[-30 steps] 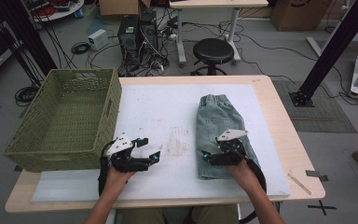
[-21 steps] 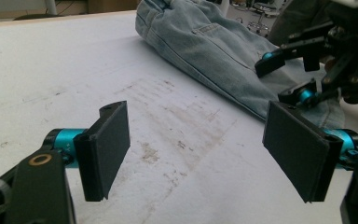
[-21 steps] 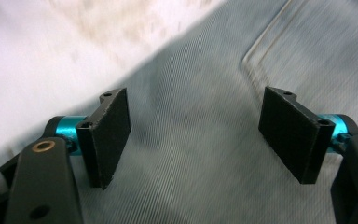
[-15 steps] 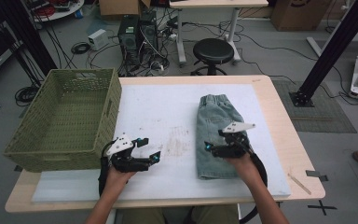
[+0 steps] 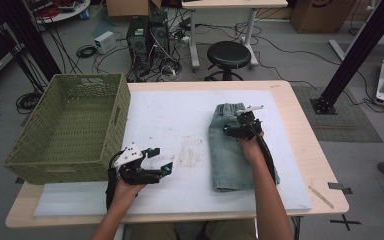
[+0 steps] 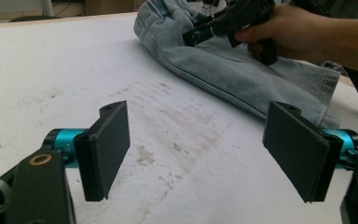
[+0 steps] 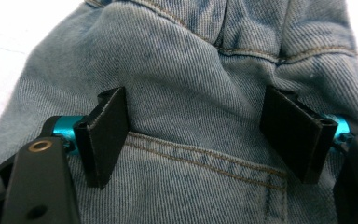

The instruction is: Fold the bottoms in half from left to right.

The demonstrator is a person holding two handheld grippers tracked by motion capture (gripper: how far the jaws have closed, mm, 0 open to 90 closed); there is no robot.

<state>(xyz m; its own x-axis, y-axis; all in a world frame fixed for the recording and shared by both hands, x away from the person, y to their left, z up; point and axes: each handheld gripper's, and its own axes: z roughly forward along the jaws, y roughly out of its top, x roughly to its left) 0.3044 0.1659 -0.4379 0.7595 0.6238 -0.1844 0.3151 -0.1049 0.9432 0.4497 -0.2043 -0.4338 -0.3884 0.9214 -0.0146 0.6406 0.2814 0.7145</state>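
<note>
A pair of folded light-blue denim shorts [image 5: 227,160] lies on the right half of the white mat [image 5: 175,112]. My right gripper [image 5: 230,130] hovers low over the far part of the shorts, near the waistband. In the right gripper view it [image 7: 196,135] is open, jaws wide apart, with denim [image 7: 191,70] and a pocket seam beneath them and nothing pinched. My left gripper [image 5: 162,161] rests open at the near left of the mat; between its jaws [image 6: 200,154] is bare, stained mat. The left gripper view also shows the shorts [image 6: 242,74] and the right gripper [image 6: 193,35] farther off.
A green woven basket [image 5: 65,125] stands at the table's left edge, just beside the left hand. Beyond the table's far edge are a black stool [image 5: 228,52], computer towers and cables. A thin stick [image 5: 321,196] lies at the near right corner.
My right gripper has slid away from the person along the shorts, from their near half toward the waistband, jaws staying open. The left gripper has stayed where it was.
</note>
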